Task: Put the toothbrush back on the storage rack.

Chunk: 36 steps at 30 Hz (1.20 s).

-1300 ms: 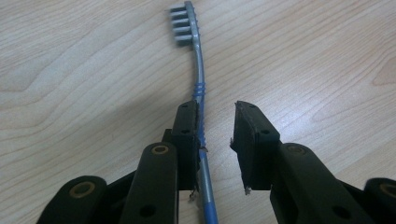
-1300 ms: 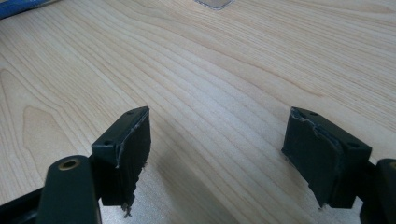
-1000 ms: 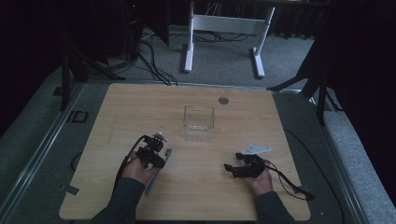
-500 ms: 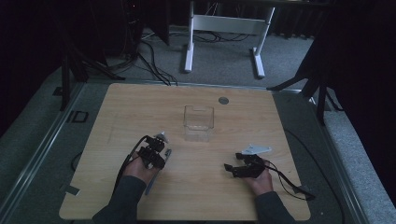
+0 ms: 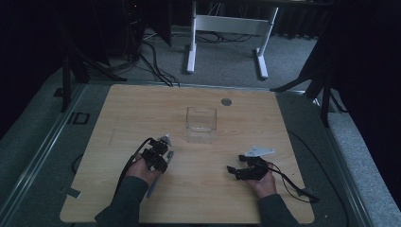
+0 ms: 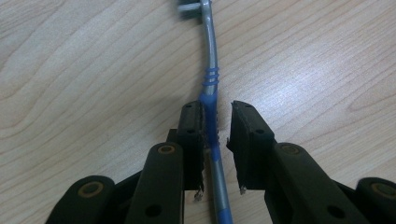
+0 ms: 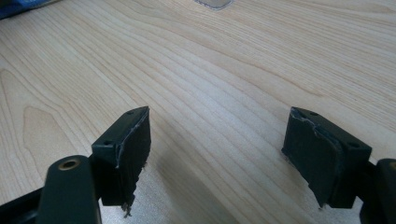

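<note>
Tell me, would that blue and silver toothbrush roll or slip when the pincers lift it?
The toothbrush looks thin and light, so it should lift easily. Its handle seems smooth and glossy, so it may slip or swivel between the left gripper jaws, which straddle it without fully closing. Its curved neck probably stops it rolling far on the table.

Left gripper [image 5: 162, 152]: shifted very slightly across the table [image 5: 118, 109] within the last second; no other displacement visible.
Toothbrush [image 6: 212, 88]: position change cannot be determined from the high view.
Right gripper [image 5: 235, 171]: no visible change.
</note>
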Each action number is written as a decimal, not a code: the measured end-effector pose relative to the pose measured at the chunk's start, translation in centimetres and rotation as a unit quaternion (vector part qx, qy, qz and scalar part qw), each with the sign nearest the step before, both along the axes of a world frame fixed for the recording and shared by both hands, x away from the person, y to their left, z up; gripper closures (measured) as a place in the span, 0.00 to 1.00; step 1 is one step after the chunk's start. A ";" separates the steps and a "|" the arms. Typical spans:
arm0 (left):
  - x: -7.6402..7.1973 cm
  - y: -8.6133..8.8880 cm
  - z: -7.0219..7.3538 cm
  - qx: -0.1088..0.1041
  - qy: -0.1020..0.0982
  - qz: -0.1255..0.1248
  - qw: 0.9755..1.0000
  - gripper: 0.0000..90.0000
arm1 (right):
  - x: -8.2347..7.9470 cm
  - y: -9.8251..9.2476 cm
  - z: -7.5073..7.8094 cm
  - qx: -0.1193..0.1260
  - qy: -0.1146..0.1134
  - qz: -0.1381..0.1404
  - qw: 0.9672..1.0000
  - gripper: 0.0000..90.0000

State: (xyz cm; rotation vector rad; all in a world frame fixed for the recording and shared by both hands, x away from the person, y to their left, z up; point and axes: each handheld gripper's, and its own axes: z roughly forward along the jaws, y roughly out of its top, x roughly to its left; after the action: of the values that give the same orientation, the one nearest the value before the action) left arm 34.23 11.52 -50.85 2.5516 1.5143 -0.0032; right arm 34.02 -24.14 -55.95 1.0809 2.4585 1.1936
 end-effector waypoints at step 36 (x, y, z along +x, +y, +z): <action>-0.3 0.0 0.3 0.023 -0.021 -0.022 0.999 0.91 | 0.0 0.0 0.0 0.001 0.001 0.000 1.000 0.25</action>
State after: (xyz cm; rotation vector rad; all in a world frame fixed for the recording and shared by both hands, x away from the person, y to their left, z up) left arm 33.97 11.54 -50.51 2.6031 1.4594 0.0793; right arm 34.05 -24.14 -55.95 1.0817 2.4595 1.1963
